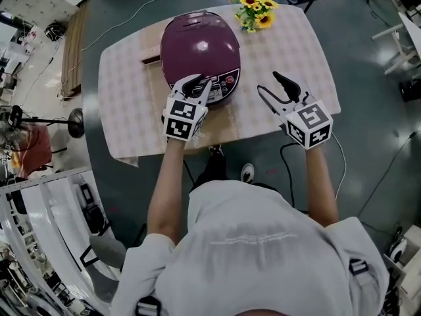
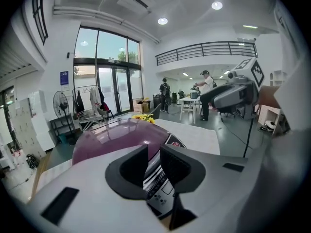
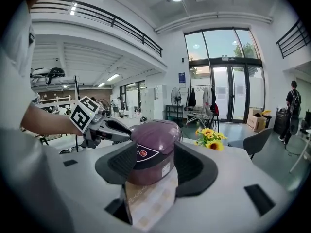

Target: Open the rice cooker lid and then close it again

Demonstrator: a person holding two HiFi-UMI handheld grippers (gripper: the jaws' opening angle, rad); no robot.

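Hovering: cooker [image 1: 197,45] just ahead of left claw [image 1: 199,83], jaws narrowly apart, empty; right claw [image 1: 268,82], wide apart, sits farther off.

Rice cooker [image 1: 197,48]: glossy purple, dark front panel.
Counter [image 1: 131,110]: beige checked cloth.
Flowers [image 1: 255,8] behind the rice cooker: yellow, green leaves.

Right gripper [image 3: 155,165]: bottom centre of the frame, jaws wide apart, pads pressing on nothing.
Rice cooker [image 3: 156,136]: purple, lid down, mid-frame, seen through the gap between the jaws.
Table [image 3: 146,203]: checked cloth, showing below the cooker.
Left gripper [image 3: 127,136]: enters from the left of the frame, dark tips at the lid's left side; contact unclear.
Sunflowers [image 3: 210,136]: just right of the cooker.
Chair [image 3: 257,141]: right of the frame, beyond the table.
Glass doors [image 3: 228,91]: upper right.
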